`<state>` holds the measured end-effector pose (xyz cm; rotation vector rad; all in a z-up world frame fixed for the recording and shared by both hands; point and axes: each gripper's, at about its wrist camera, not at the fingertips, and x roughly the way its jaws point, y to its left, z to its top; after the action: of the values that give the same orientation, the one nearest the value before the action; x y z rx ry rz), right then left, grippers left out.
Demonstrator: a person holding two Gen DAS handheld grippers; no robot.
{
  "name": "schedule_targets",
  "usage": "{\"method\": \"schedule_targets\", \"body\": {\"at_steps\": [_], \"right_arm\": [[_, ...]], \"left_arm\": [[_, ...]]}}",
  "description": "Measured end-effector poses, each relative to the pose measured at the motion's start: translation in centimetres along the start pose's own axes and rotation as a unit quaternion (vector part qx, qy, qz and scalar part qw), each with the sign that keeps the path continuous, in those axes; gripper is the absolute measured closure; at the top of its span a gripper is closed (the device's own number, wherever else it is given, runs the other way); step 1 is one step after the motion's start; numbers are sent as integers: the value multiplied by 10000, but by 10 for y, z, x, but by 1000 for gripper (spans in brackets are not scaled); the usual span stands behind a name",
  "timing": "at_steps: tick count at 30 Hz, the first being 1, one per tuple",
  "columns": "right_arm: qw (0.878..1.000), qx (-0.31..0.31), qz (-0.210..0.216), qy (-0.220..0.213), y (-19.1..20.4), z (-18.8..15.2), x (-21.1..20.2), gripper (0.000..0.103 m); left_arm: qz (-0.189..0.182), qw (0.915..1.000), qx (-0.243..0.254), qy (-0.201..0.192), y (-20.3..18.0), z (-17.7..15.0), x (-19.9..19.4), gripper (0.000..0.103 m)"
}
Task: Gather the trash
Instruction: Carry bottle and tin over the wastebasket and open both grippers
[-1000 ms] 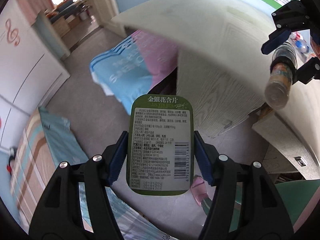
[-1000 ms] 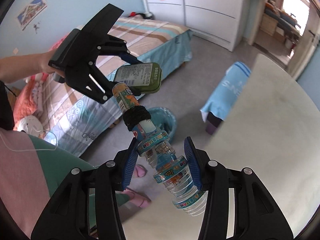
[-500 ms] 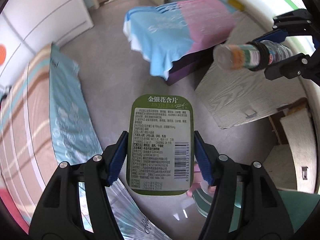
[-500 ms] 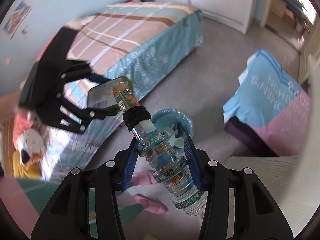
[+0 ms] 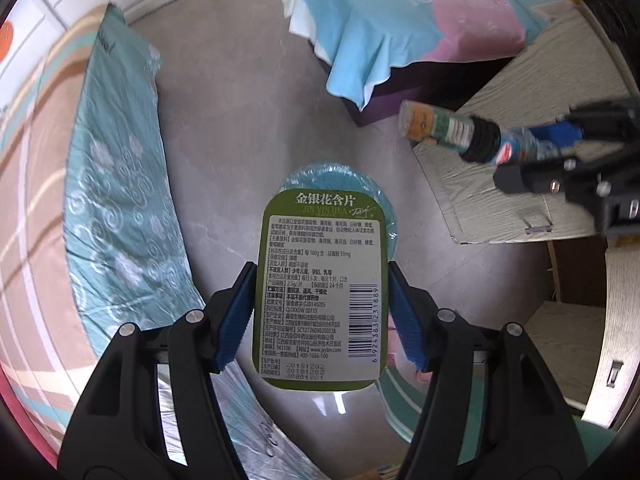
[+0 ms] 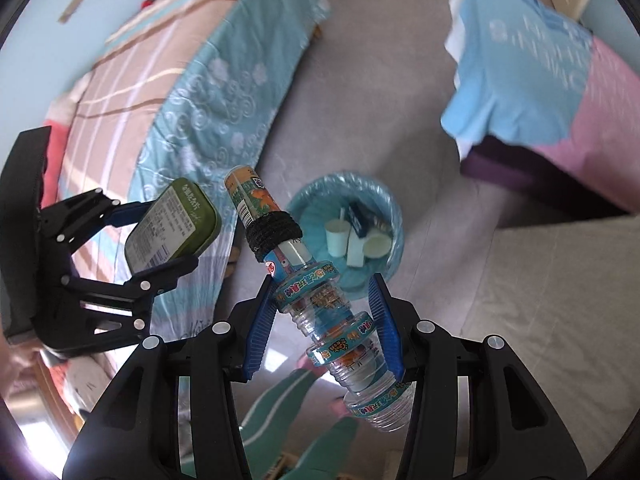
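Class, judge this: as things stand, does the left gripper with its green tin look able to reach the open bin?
Probably yes: the left gripper holds the green tin above the bin, with only bare floor between them.

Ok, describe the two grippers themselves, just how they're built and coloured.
Both match. The left gripper and right gripper have glossy black plastic frames branching into angular arms, with silver round screw heads at the joints. Each finger ends in a blue ribbed pad. No cables or markings show.
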<state>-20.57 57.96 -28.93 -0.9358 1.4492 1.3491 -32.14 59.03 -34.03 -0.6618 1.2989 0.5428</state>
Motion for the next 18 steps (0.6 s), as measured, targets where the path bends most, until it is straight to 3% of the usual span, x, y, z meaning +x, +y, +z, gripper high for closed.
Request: {"method": "schedule_targets", "body": {"at_steps": [10,14,18], "right_arm": [[9960,802,-11,388,-18,3,74,55],[9962,759,-6,428,-22,5,94,55],[9963,769,41,370,-23,6,97,55]], "left_arm": [[-31,9987,-362,356,19,-8,55,42],[-166,9961,-772,403,31,-8,71,42],[-90,9966,-686,440,24,-8,77,42]]}}
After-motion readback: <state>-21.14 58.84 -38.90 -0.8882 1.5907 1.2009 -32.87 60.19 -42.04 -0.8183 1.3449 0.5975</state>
